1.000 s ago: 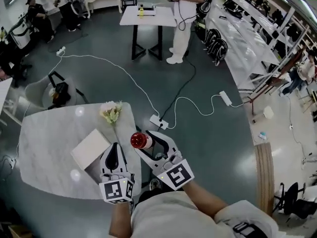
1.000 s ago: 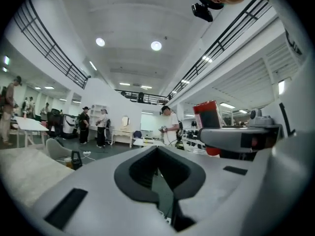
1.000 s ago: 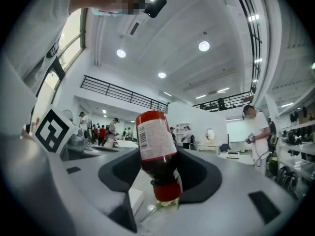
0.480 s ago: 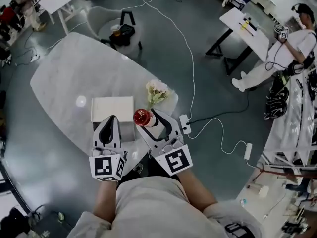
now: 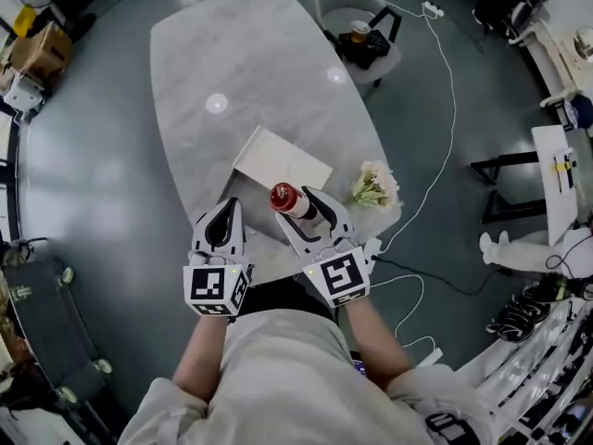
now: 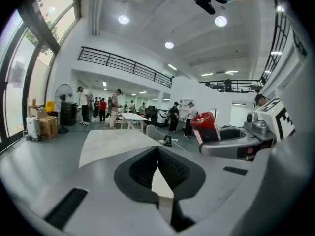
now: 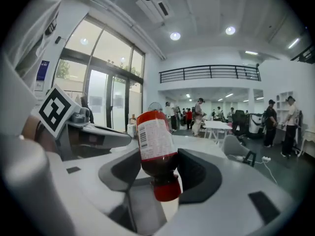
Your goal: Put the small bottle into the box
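The small bottle (image 5: pixel 288 198) is dark red with a white label; its red cap points back toward me. My right gripper (image 5: pixel 302 208) is shut on it, and in the right gripper view the bottle (image 7: pixel 156 149) sits tilted between the two dark pads. The white box (image 5: pixel 281 163) lies on the marble table (image 5: pixel 241 72), just beyond both grippers. My left gripper (image 5: pixel 226 213) hovers beside the right one at the table's near edge, shut and holding nothing. In the left gripper view the left gripper (image 6: pixel 157 161) has its jaws pressed together, and the bottle (image 6: pixel 206 127) shows at the right.
A small bunch of pale flowers (image 5: pixel 374 185) lies on the table right of the box. A chair (image 5: pixel 366 40) holding a cup and a bag stands at the far right corner. White cables (image 5: pixel 445 91) run over the floor at right. A cardboard box (image 5: pixel 37 49) stands far left.
The head view has swung round, so the table now lies straight ahead. Both grippers have come closer to the box. The right gripper keeps its hold on the bottle.
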The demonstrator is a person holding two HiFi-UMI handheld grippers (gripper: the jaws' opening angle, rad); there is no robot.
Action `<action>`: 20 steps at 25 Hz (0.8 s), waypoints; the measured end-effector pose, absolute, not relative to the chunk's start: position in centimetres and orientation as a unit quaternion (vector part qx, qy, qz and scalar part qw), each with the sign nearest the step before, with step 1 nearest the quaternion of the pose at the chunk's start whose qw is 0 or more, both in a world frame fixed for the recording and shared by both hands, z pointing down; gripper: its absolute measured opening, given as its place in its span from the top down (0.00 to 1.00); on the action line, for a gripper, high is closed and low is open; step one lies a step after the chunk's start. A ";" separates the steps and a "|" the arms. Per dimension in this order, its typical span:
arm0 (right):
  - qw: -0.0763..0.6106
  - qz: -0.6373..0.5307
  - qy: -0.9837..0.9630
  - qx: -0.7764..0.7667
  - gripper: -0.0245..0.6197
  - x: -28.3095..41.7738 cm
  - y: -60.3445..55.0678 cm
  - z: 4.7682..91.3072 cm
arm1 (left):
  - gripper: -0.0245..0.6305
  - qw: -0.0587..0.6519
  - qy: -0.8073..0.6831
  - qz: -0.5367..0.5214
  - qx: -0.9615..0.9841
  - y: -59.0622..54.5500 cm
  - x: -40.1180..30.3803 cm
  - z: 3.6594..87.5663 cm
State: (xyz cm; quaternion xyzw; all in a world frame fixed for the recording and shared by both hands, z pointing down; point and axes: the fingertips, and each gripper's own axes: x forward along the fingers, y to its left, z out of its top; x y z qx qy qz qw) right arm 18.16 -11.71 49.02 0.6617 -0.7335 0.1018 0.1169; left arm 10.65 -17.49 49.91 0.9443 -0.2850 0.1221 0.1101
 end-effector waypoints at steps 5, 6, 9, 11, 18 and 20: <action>0.175 0.136 -0.770 0.598 0.58 15.3 -13.9 53.6 | 0.93 0.142 -0.340 0.147 0.918 -18.8 6.1 53.3; 0.183 0.145 -0.771 0.592 0.58 14.8 -14.2 54.5 | 0.93 0.149 -0.346 0.152 0.914 -19.1 5.3 54.1; 0.218 0.177 -0.770 0.574 0.58 13.6 -14.7 57.6 | 0.93 0.174 -0.358 0.168 0.902 -19.5 3.3 56.9; 0.244 0.203 -0.765 0.560 0.58 13.0 -14.7 60.2 | 0.93 0.195 -0.362 0.175 0.894 -19.4 2.4 58.7; 0.289 0.270 -0.744 0.539 0.58 11.7 -13.8 67.4 | 0.93 0.270 -0.364 0.201 0.869 -18.4 0.5 64.4; 0.304 0.286 -0.736 0.533 0.58 11.6 -13.5 69.0 | 0.93 0.273 -0.364 0.213 0.864 -18.2 0.0 65.8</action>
